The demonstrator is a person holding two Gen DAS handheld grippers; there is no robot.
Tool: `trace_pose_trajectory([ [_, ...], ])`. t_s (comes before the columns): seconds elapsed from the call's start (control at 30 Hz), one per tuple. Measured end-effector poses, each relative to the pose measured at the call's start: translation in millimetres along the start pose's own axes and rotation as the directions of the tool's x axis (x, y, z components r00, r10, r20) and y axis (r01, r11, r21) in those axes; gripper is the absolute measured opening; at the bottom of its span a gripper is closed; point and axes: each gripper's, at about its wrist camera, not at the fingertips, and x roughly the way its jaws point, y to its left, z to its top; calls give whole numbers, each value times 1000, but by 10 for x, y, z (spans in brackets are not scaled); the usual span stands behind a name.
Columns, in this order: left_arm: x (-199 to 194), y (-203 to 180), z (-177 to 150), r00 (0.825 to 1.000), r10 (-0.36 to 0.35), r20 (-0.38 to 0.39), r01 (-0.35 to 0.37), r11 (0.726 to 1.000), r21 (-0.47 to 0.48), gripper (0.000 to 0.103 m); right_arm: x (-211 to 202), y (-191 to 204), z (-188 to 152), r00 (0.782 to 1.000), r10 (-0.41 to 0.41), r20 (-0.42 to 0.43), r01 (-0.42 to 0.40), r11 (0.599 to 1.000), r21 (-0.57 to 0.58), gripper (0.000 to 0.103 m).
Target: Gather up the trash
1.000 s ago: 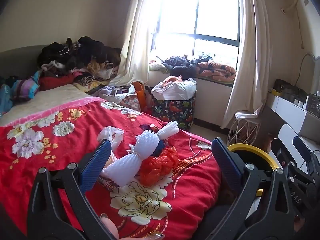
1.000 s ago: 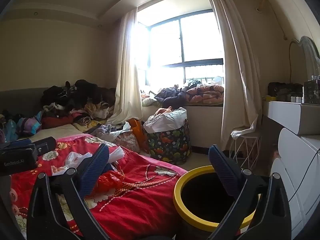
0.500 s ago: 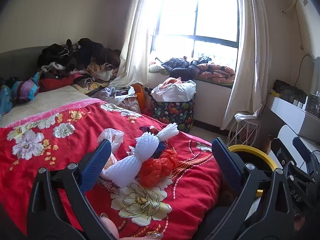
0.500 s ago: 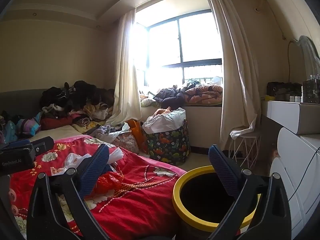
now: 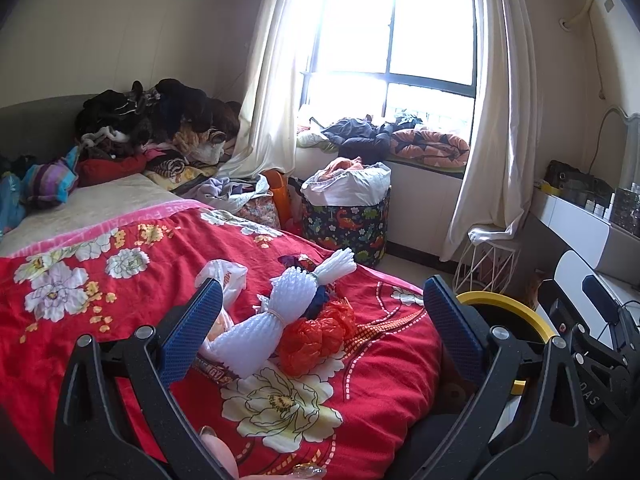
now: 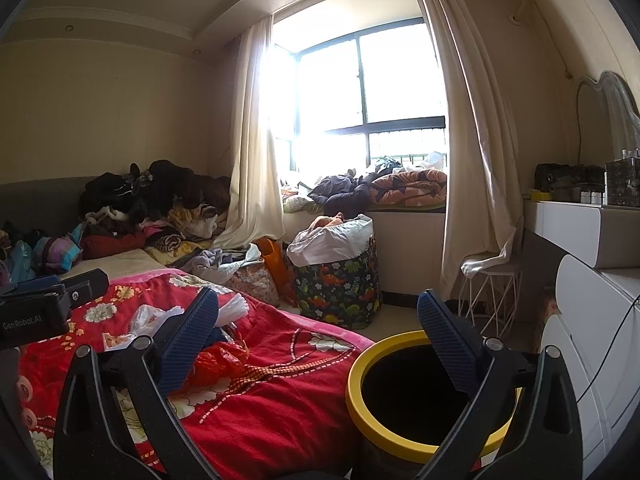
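Note:
A small heap of trash lies on the red flowered bedspread point(image 5: 100, 312): a white foam net sleeve point(image 5: 280, 312), a crumpled orange plastic bag point(image 5: 316, 336), a white plastic bag point(image 5: 224, 280) and a dark blue scrap point(image 5: 320, 300). My left gripper point(image 5: 320, 332) hovers just short of the heap, open and holding nothing. A yellow-rimmed black bin point(image 6: 360, 364) stands on the floor beside the bed. My right gripper point(image 6: 318, 344) is open, with its right finger above the bin's mouth. The orange bag point(image 6: 220, 360) sits behind its left finger.
A dinosaur-print basket point(image 6: 340, 292) full of laundry stands under the window. Clothes are piled at the head of the bed point(image 5: 152, 120) and on the window sill point(image 5: 384, 136). A white wire stool point(image 6: 492, 292) and a white dresser point(image 6: 580, 280) line the right side.
Both views have tilted up very slightly. The trash and the bin have not moved, and both grippers stay open.

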Motion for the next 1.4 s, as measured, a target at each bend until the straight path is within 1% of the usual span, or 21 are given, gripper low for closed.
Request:
trace_pose_trajectory([
  [0.83, -16, 8, 13, 1000, -1, 5, 1, 1000, 0, 92, -20, -8, 1, 1000, -4, -3, 4, 1000, 2, 97],
  [0.9, -9, -16, 94, 1000, -6, 1, 6, 1000, -5, 92, -18, -15, -2, 1000, -3, -1, 3, 1000, 4, 97],
  [1.03, 1, -14, 150, 1000, -3, -3, 3, 1000, -9, 92, -9, -19, -5, 1000, -2, -6, 2, 1000, 5, 97],
  [1.23, -3, 6, 104, 1000, 8, 4, -8, 1000, -10, 92, 21, -23, -38, 1000, 1, -19, -1, 1000, 5, 97],
  [1.4, 52, 97, 48, 1000, 26, -3, -26, 999, -23, 92, 68, 28, -43, 999, 10, -38, -11, 1000, -4, 97],
])
